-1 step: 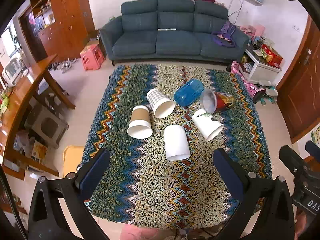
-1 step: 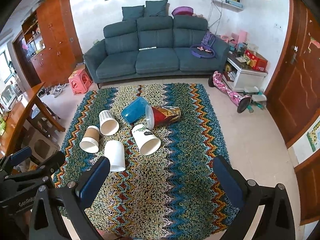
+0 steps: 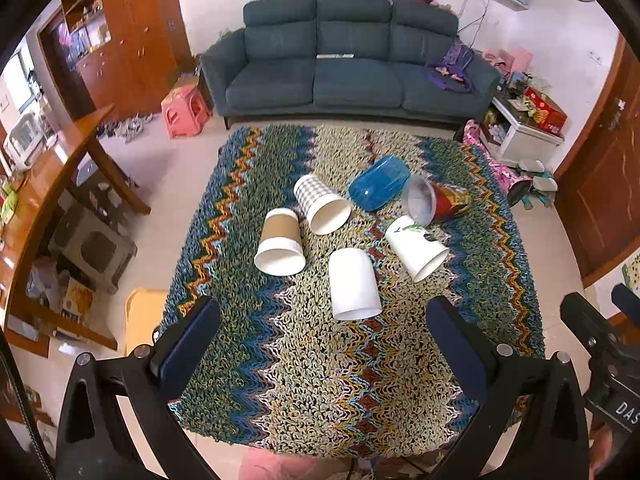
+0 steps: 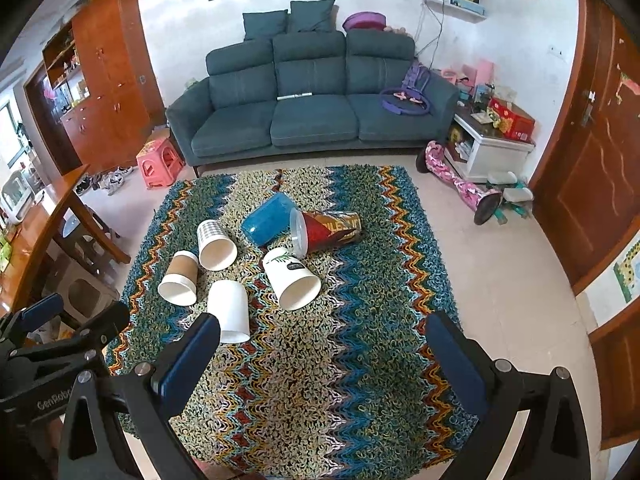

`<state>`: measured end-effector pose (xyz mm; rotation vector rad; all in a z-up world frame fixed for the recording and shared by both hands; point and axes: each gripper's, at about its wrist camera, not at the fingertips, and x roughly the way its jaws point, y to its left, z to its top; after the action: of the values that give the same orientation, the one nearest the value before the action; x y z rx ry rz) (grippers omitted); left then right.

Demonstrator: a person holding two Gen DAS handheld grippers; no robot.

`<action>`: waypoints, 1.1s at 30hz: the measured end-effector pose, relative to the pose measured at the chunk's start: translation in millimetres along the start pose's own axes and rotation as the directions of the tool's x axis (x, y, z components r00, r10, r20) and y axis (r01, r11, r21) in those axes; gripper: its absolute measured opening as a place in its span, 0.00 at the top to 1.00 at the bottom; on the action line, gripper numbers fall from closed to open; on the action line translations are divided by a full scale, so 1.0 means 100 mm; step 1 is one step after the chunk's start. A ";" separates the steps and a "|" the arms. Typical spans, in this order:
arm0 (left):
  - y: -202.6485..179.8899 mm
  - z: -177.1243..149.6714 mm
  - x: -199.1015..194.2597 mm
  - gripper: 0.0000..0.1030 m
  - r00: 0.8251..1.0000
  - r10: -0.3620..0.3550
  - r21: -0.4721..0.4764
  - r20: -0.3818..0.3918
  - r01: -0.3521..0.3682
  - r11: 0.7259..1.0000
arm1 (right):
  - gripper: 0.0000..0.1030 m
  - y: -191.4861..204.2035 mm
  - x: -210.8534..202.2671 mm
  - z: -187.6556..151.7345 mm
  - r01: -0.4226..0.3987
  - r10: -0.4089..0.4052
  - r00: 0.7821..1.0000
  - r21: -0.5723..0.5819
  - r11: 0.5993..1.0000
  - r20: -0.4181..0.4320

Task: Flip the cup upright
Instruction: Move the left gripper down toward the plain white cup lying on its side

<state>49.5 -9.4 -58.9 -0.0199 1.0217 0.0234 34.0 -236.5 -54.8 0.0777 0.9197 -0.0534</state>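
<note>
Zigzag rug [image 3: 320,380] unchanged, six cups still lying tipped, left hand-held gripper [image 3: 322,338] spread, right hand-held gripper [image 4: 322,340] spread

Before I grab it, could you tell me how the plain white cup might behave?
The plain white cup looks like thin paper, so probably light and easily crushed. Lying on its side on the shaggy rug, it may roll slightly if nudged.
</note>
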 end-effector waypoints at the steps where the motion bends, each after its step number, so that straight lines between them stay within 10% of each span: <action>1: 0.00 0.01 0.03 0.00 1.000 0.001 -0.007 -0.009 -0.001 1.000 | 0.00 -0.01 0.02 0.00 0.001 -0.001 1.000 0.002 1.000 -0.005; 15: 0.01 0.07 0.64 0.00 0.991 0.007 -0.041 -0.133 -0.012 0.999 | 0.00 -0.11 0.65 0.04 -0.011 0.015 0.996 0.042 0.999 -0.090; 33: 0.01 0.01 1.79 0.01 0.914 -0.151 -0.195 -0.375 0.081 0.977 | 0.00 -0.12 1.23 -0.02 -0.037 0.049 0.977 0.060 0.997 -0.206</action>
<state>143.4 -6.2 -210.9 -0.2565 1.4136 0.0004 105.9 -249.5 -153.9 0.1575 1.1251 -0.0314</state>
